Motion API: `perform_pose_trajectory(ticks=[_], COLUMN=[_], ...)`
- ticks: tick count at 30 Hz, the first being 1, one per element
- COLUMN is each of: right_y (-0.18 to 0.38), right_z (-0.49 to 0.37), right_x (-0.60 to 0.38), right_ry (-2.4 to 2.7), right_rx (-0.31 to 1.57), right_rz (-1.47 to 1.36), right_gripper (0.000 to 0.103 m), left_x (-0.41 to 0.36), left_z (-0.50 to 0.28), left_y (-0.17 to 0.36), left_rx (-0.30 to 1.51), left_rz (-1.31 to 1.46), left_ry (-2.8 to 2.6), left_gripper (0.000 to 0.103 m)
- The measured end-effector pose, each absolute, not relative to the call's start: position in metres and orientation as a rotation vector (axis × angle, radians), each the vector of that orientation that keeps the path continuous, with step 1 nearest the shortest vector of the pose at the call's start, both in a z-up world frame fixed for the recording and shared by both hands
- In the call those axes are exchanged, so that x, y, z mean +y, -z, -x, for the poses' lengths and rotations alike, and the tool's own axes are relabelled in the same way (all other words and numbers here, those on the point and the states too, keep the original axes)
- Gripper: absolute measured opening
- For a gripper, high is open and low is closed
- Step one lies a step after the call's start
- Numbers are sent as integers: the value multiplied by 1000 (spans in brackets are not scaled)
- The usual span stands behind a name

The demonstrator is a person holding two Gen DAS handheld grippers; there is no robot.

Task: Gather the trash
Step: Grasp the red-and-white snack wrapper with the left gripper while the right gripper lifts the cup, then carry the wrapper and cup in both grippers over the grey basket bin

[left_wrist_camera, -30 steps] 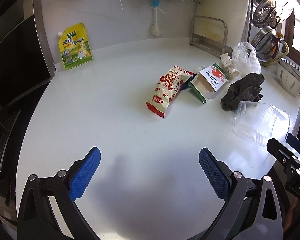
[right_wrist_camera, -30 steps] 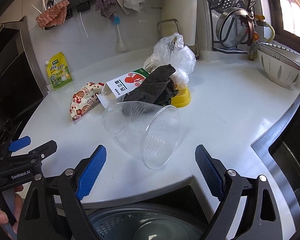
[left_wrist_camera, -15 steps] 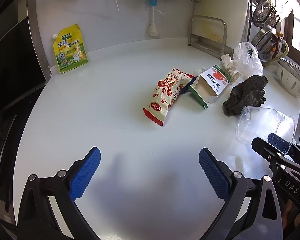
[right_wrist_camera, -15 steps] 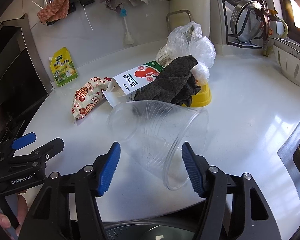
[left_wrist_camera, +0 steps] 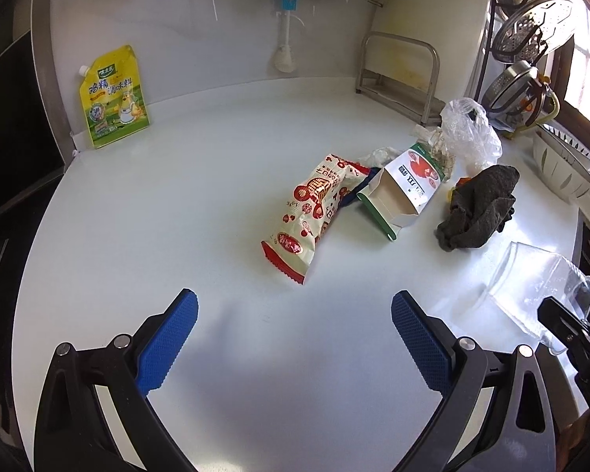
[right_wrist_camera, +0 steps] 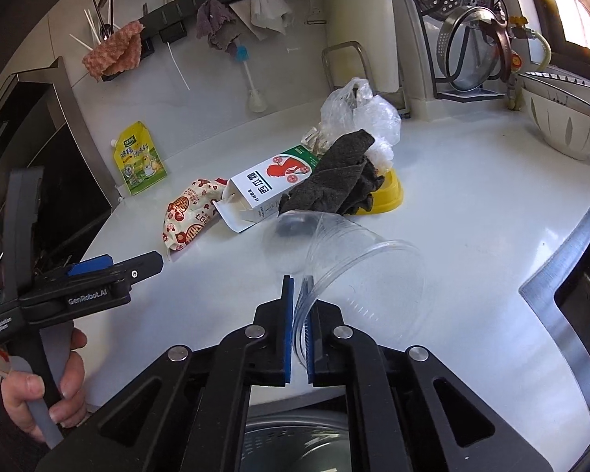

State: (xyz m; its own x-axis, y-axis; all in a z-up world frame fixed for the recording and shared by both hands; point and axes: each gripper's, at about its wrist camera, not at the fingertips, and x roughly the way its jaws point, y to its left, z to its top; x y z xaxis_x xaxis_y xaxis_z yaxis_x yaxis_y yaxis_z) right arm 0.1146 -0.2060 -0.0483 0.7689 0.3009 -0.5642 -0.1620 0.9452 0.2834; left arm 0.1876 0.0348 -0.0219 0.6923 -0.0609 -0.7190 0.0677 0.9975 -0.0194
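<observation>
The right claw (right_wrist_camera: 299, 326) pinches the rim of a clear plastic cup (right_wrist_camera: 346, 259) lying on the counter (right_wrist_camera: 472, 212) just ahead of it; the left claw (left_wrist_camera: 295, 338) hangs spread wide, the snack wrapper (left_wrist_camera: 314, 212) lying ahead.

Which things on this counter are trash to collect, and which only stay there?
Trash: clear plastic cup, held by right gripper; snack wrapper; open carton; plastic bag.

Lying about: yellow seasoning pouch, dark cloth, white bowl.
</observation>
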Motion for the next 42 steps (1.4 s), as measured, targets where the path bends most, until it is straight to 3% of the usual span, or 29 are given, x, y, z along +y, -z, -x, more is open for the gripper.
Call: perform_pose_trajectory(ticks=[16,20,21,22,23,24,30,42], right_y=[49,52,53,54,55,55,51,46], right_z=[-83,-79,-78,-77,-75,-73,-55,34], right_x=[-240,-244,-244,-245,-245,-246,-248,-247], right_ry=[-267,-259,-255,-254,-252,-251,-221,-176], right_rx=[609,612,613,614,615,616,612,609], right_rz=[-320,-329,-329,-329,-332,-334,-321,-320], right_gripper=[5,5,5,5,5,5,5,5], left_x=[32,26,25,25,25,24,20,-7], left_z=[-265,-275,-276,-276,-274,-272,-230,-65], left_y=[40,42,44,44,43,42,30,-18], left_rx=[904,913,924,921,918,919,860,686], left_rz=[-17,-49,-49,-39,-34,-32,-53,-134], left_ry=[55,53,59,74,79,83,84,115], left_gripper=[95,64,50,45,28,24,24,24])
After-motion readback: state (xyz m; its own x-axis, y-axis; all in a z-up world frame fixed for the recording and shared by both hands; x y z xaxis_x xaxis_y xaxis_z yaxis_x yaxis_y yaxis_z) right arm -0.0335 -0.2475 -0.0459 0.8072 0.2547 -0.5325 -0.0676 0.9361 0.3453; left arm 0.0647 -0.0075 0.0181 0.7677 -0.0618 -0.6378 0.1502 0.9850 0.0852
